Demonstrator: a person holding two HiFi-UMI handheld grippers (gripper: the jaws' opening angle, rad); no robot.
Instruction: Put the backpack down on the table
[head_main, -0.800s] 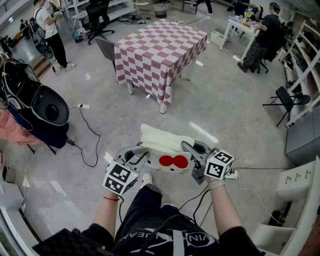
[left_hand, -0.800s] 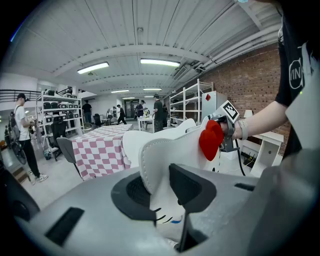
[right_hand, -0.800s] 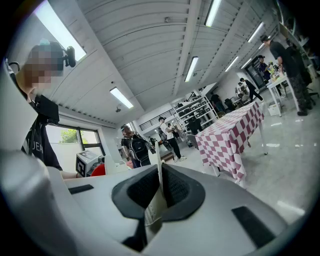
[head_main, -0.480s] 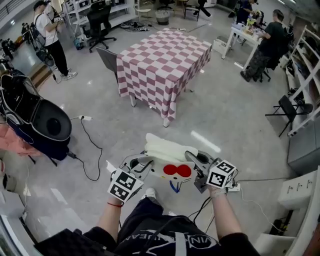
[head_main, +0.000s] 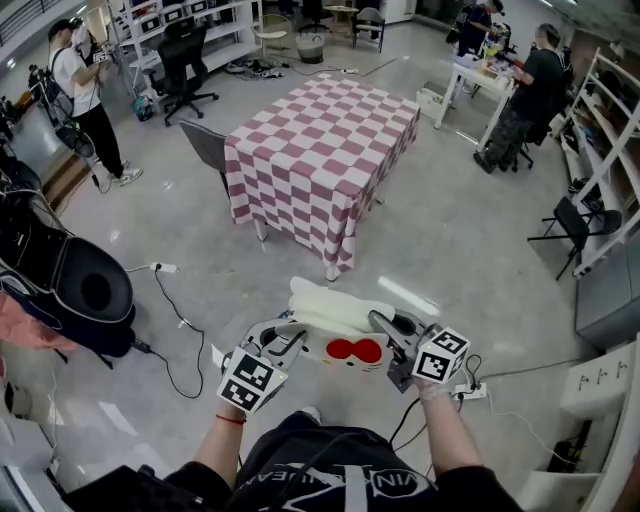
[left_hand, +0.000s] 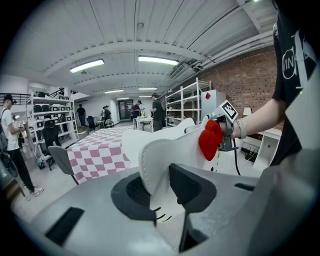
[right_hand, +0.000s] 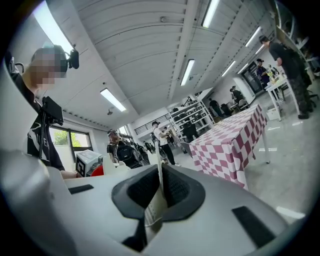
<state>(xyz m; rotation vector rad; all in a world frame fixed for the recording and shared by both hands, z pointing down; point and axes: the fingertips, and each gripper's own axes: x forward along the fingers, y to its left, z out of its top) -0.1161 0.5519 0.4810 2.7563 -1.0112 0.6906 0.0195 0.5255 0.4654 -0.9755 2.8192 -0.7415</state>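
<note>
Backpack (head_main: 330, 315): smooth white, stitched, cat-eared

— What's underfoot where you stand?
— A glossy pale grey floor (head_main: 450, 240), with a black swivel office chair (head_main: 185, 50) at its far side.
— And around you?
— White metal shelving (left_hand: 187, 102) beside a red brick wall (left_hand: 245, 75), under long ceiling strip lights (left_hand: 157, 60).

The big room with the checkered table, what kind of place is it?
Probably a lab or workshop: storage shelves along the walls, people working at a white bench, and power cables across a bare floor.
</note>
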